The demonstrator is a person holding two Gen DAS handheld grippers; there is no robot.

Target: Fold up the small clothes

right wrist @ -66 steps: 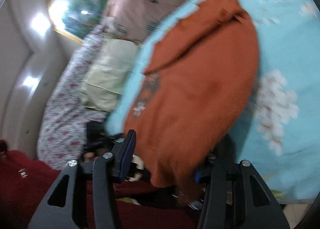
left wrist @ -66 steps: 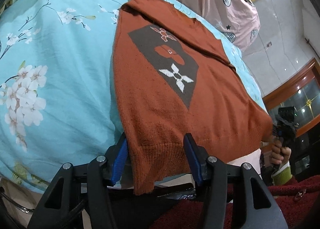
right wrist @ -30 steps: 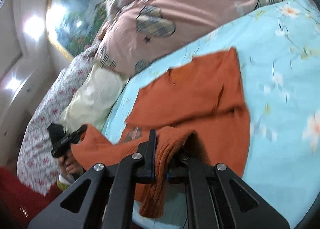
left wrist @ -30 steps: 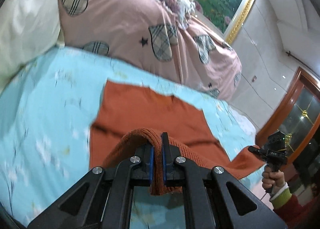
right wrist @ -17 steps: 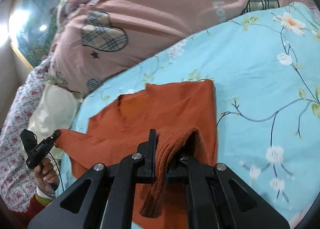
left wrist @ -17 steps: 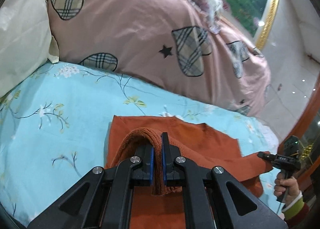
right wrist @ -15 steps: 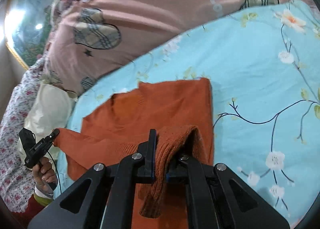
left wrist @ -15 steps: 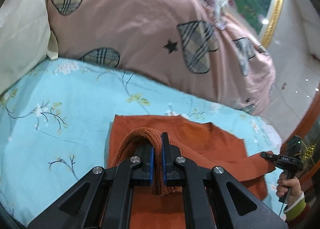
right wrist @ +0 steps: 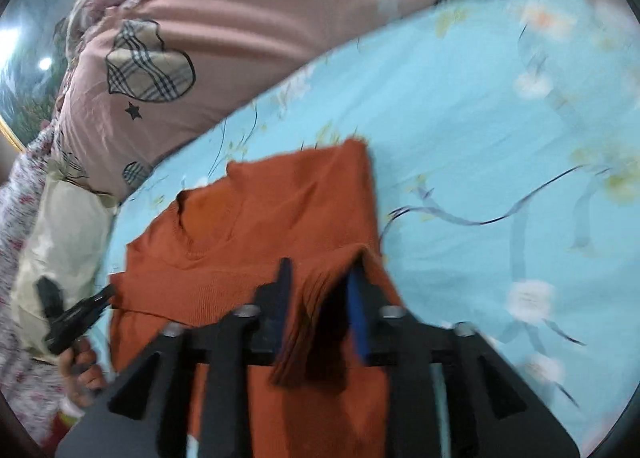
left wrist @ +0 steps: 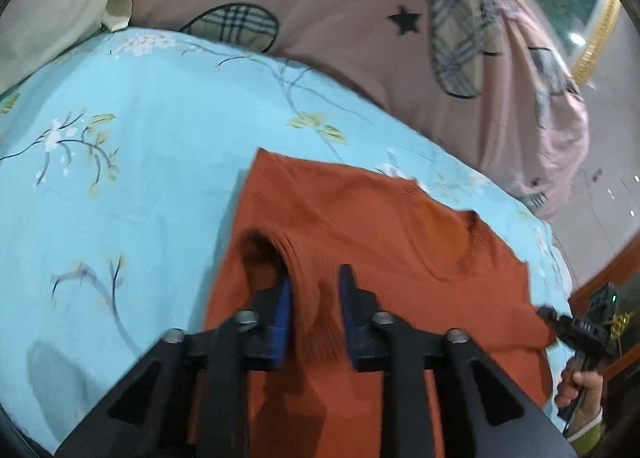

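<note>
Spread over the bed is a turquoise sheet printed with pale blossoms and thin branches, with a pink quilt of plaid hearts and black stars heaped along the far side and a cream pillow at the far left; on the sheet lies the rust-orange knitted sweater, its lower half brought up over the upper half so the hem sits close to the neckline; the left gripper has its blue-padded jaws parted, a ridge of the hem standing between them and touching only the left pad, so it reads as released; the right gripper likewise stands with jaws apart, a fold of the same hem draped between them and not pinched; from here the risk, as I judge it, is that a pad drags the loose knit on withdrawal, since ribbed wool catches on rubber, and that would pull the fresh fold askew or tug one corner back toward the near edge; the hem might also slump unevenly, because the two raised ridges are not yet pressed flat; no brand, label or legible writing shows on anything.
</note>
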